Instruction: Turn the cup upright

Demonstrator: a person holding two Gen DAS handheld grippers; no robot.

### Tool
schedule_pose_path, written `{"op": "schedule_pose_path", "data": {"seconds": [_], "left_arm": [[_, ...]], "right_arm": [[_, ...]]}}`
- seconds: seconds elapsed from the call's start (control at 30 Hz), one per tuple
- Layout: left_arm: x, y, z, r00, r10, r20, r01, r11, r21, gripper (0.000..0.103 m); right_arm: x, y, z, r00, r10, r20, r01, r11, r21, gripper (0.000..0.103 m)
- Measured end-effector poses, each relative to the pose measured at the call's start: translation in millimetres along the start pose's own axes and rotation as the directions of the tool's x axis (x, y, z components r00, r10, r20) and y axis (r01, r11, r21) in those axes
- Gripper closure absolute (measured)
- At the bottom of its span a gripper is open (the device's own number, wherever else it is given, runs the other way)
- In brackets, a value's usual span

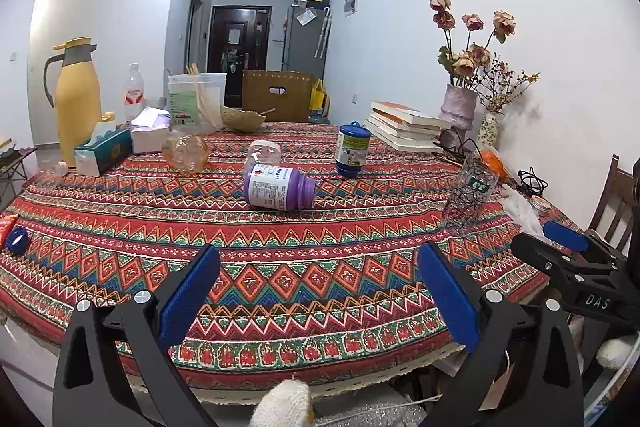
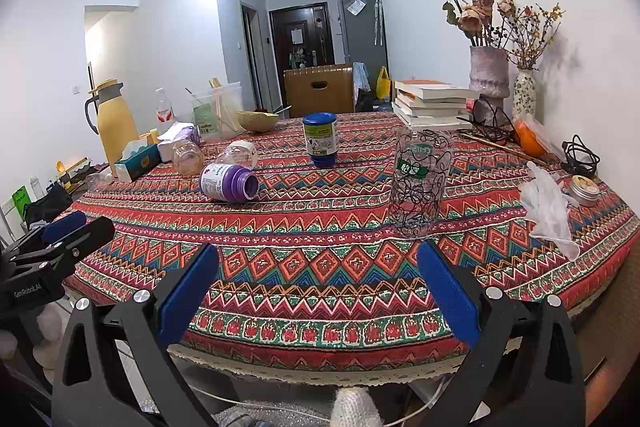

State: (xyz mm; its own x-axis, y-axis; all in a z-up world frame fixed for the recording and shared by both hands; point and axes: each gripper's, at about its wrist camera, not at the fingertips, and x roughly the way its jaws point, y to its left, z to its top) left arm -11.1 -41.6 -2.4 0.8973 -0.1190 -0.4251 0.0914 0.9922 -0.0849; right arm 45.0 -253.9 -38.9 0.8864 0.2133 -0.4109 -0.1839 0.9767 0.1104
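A clear glass cup [image 2: 420,183] with black scribble lines and a green label stands on the patterned tablecloth [image 2: 320,259], wider end up. It also shows at the right in the left wrist view [image 1: 470,197]. My right gripper [image 2: 318,279] is open and empty at the table's front edge, just short of the cup. My left gripper [image 1: 318,283] is open and empty at the front edge, left of the cup. Each gripper shows at the edge of the other's view.
A purple bottle [image 2: 228,183] lies on its side mid-table. A blue-lidded jar [image 2: 320,139], two clear jars [image 2: 188,157], books [image 2: 432,103], flower vases [image 2: 490,73], a crumpled glove [image 2: 548,203], a small tin [image 2: 584,190], a yellow jug [image 2: 114,123] and tissue box [image 2: 138,157] stand around.
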Motion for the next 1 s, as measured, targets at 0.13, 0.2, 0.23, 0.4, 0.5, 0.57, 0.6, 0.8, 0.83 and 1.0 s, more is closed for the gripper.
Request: {"op": "schedule_pose_path", "data": {"seconds": [0.13, 0.2, 0.23, 0.4, 0.5, 0.57, 0.6, 0.8, 0.83, 1.0], "left_arm": [[-0.5, -1.0, 0.0, 1.000, 0.001, 0.003, -0.001, 1.000, 0.005, 0.007], [-0.5, -1.0, 0.0, 1.000, 0.002, 0.004, -0.002, 1.000, 0.005, 0.007], [-0.6, -0.9, 0.0, 1.000, 0.001, 0.004, -0.001, 1.000, 0.005, 0.007], [0.0, -1.5, 0.1, 1.000, 0.003, 0.002, -0.003, 1.000, 0.009, 0.007], [0.7, -1.3, 0.3, 1.000, -0.001, -0.004, 0.001, 1.000, 0.009, 0.007], [0.8, -1.6, 0.7, 1.000, -0.003, -0.003, 0.003, 1.000, 0.010, 0.007], [0.8, -1.5, 0.8, 1.000, -0.003, -0.002, 0.003, 1.000, 0.010, 0.007], [1.3, -2.4, 1.0, 1.000, 0.000, -0.005, 0.000, 1.000, 0.013, 0.007], [0.9, -1.9, 0.8, 1.000, -0.001, -0.006, 0.001, 1.000, 0.011, 0.007], [-0.6, -2.7, 2.1, 1.000, -0.006, -0.003, 0.006, 1.000, 0.007, 0.007]], "right_arm": [[0.1, 0.1, -0.1, 1.000, 0.000, 0.001, 0.000, 1.000, -0.004, 0.008], [0.2, 0.1, 0.2, 1.000, 0.000, 0.001, 0.000, 1.000, -0.004, 0.008], [0.4, 0.1, 0.2, 1.000, 0.000, 0.001, 0.001, 1.000, -0.004, 0.008], [-0.1, 0.1, 0.2, 1.000, -0.001, 0.002, 0.001, 1.000, -0.004, 0.008], [0.0, 0.1, -0.1, 1.000, -0.001, 0.001, 0.001, 1.000, -0.005, 0.008], [0.0, 0.1, 0.0, 1.000, -0.001, 0.001, 0.001, 1.000, -0.005, 0.008], [-0.1, 0.1, 0.0, 1.000, -0.001, 0.001, 0.001, 1.000, -0.004, 0.008], [0.0, 0.1, -0.2, 1.000, 0.000, 0.002, 0.000, 1.000, -0.004, 0.008], [0.1, 0.3, -0.2, 1.000, -0.001, 0.002, 0.001, 1.000, -0.004, 0.008], [-0.1, 0.4, -0.3, 1.000, -0.001, 0.003, 0.001, 1.000, -0.005, 0.008]]}}
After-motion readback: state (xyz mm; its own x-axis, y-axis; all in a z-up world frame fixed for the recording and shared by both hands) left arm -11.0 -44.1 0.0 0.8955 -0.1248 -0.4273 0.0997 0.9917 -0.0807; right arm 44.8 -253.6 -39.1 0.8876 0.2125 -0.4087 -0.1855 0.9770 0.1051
